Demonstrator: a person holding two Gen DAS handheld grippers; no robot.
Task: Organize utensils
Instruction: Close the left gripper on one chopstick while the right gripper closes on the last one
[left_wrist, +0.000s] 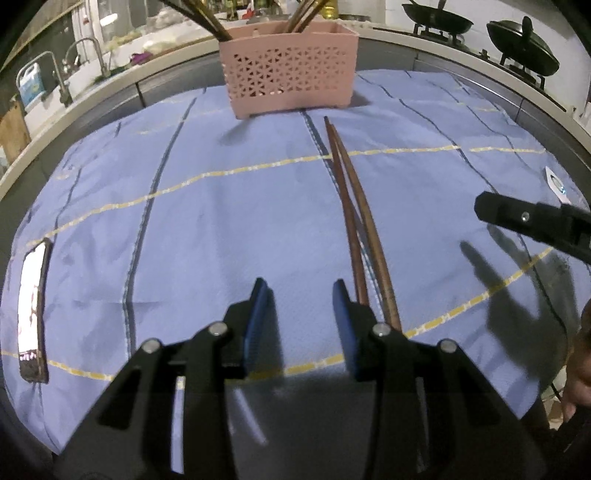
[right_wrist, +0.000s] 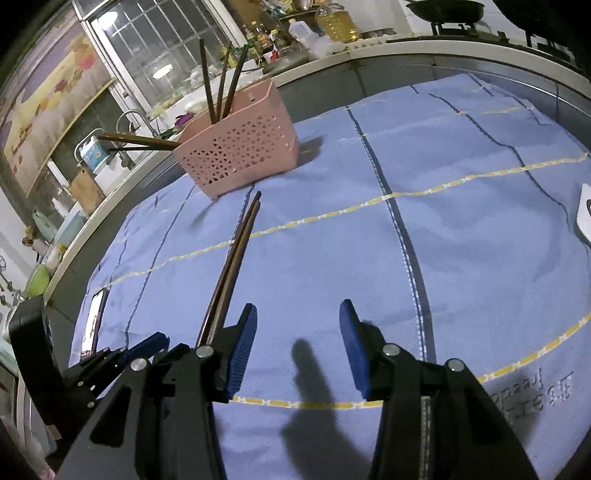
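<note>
both grippers, left gripper (left_wrist: 299, 291) and right gripper (right_wrist: 297, 314), gape empty beside two chopsticks (left_wrist: 354, 221), seemingly untouched.

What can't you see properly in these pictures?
- Near ends of the chopsticks: hidden behind the left gripper in the left view, behind the right gripper in the right view.
- Inside of the pink basket: its wall blocks it in both views.
- Phone screen: glare, unreadable.
- Cloth lettering: partly cut off behind the right gripper, right view.
</note>
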